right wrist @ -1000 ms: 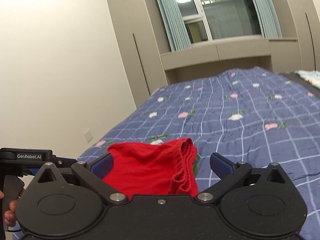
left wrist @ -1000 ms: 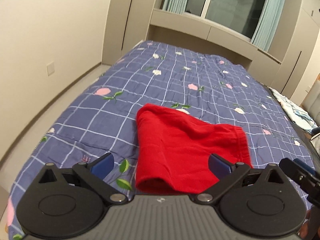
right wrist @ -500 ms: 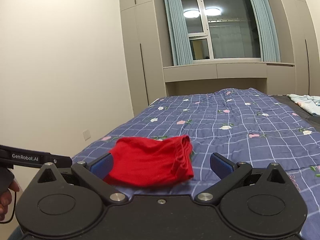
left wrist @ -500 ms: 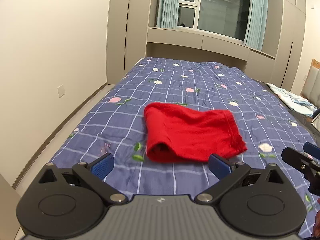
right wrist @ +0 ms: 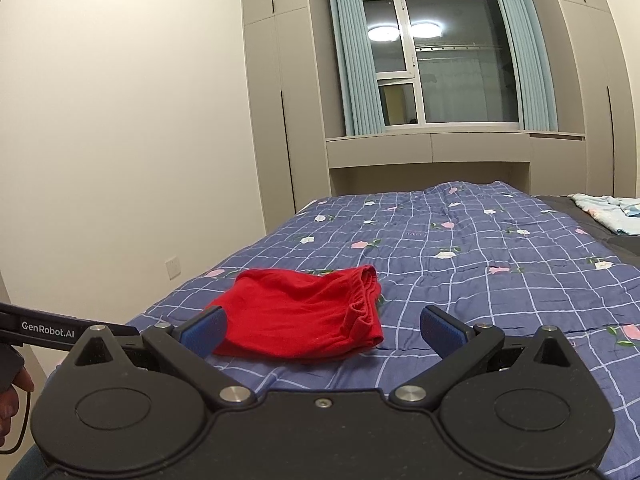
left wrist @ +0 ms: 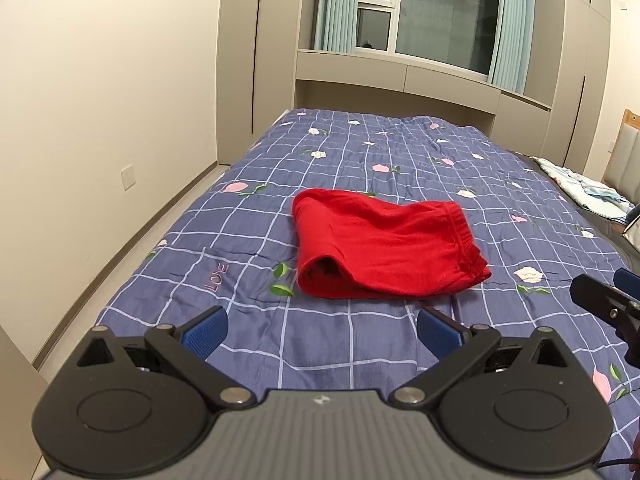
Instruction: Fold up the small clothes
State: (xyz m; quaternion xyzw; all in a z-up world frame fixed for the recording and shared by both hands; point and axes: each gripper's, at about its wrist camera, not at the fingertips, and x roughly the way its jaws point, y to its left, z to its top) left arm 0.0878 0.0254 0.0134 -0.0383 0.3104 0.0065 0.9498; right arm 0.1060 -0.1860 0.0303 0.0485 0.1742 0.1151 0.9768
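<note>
Bedroom walls and tall cabinets frame one bed [left wrist: 248,240] covered by a blue checked quilt with small flowers, and at 12 o'clock a window [right wrist: 448,60] hangs between two pale blue curtains. One pair of red shorts [left wrist: 384,248] lies folded flat on the quilt, its elastic waistband toward 3 o'clock and an open leg hem toward 7 o'clock in the left wrist view. The left gripper [left wrist: 322,330] hovers over the quilt near the bed's edge, apart from the shorts, which sit just beyond it at 12 o'clock; its two blue pads [left wrist: 206,332] stand wide apart and grip nothing. The right gripper [right wrist: 322,330] is likewise spread wide and empty, with the shorts [right wrist: 304,316] at 11 o'clock, partly hidden behind its left pad. In the left wrist view the right gripper's tip pokes in at 3 o'clock. One light patterned cloth [right wrist: 608,212] lies at the far side of the bed, around 2 o'clock. One wall socket [left wrist: 129,176] sits low at 9 o'clock. Nothing lies between either gripper and the shorts.
</note>
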